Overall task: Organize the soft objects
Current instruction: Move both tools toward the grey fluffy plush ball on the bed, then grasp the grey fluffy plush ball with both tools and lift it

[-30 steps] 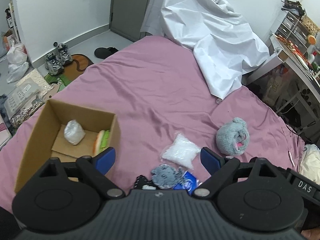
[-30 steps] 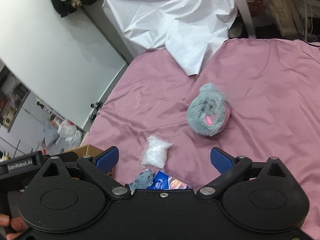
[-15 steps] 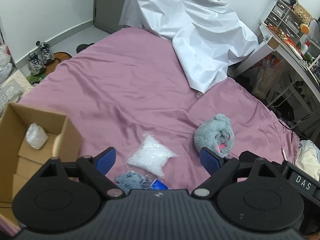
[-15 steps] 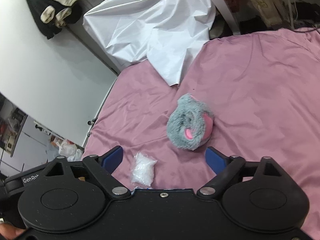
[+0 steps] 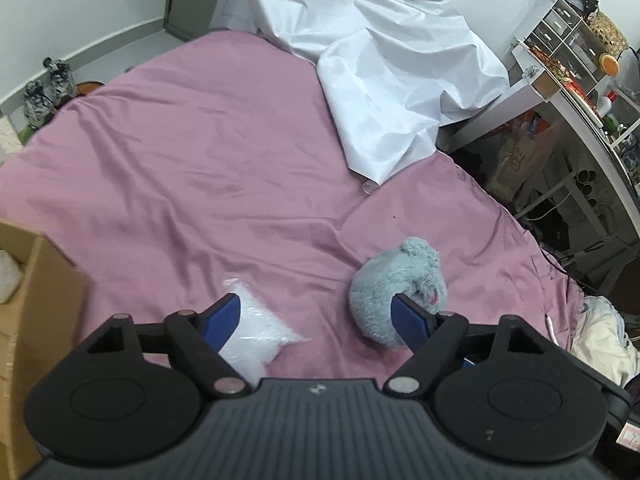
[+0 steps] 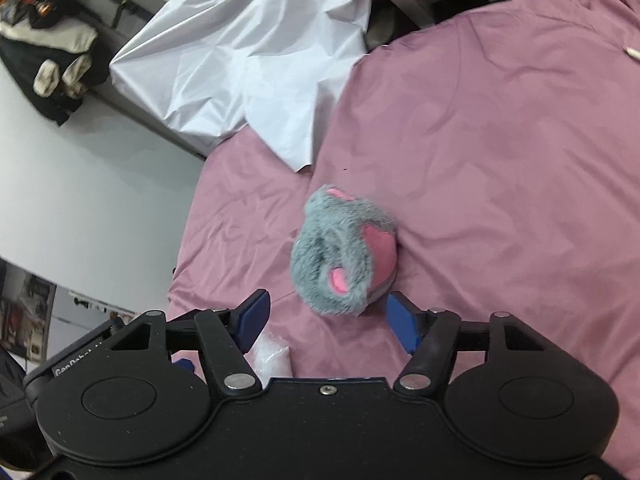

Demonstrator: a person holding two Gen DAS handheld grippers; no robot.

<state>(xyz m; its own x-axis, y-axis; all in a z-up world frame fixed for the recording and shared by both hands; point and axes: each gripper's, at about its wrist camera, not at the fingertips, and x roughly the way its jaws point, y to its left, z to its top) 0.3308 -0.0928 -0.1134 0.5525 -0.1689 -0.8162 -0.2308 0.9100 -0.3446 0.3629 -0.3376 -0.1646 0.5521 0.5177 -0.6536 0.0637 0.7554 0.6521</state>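
A grey plush toy (image 5: 396, 284) with pink patches lies on the pink bedsheet (image 5: 200, 152); it also shows in the right wrist view (image 6: 344, 248). A clear bag of white filling (image 5: 256, 332) lies to its left, partly behind my left gripper's left finger; its corner shows in the right wrist view (image 6: 274, 356). My left gripper (image 5: 316, 316) is open and empty above the sheet between the bag and the plush. My right gripper (image 6: 326, 320) is open and empty, just short of the plush. A cardboard box (image 5: 36, 300) stands at the left edge with a white bag inside.
A crumpled white sheet (image 5: 384, 72) covers the far part of the bed. A white desk with shelves and clutter (image 5: 576, 92) stands to the right. Shoes (image 5: 48, 92) lie on the floor at the far left. Cream fabric (image 5: 600, 340) lies at the bed's right edge.
Both grippers have moved forward and right over the bed. The box has slid to the left edge of the left view; the plush now sits close before both grippers. The blue items have dropped out of sight.
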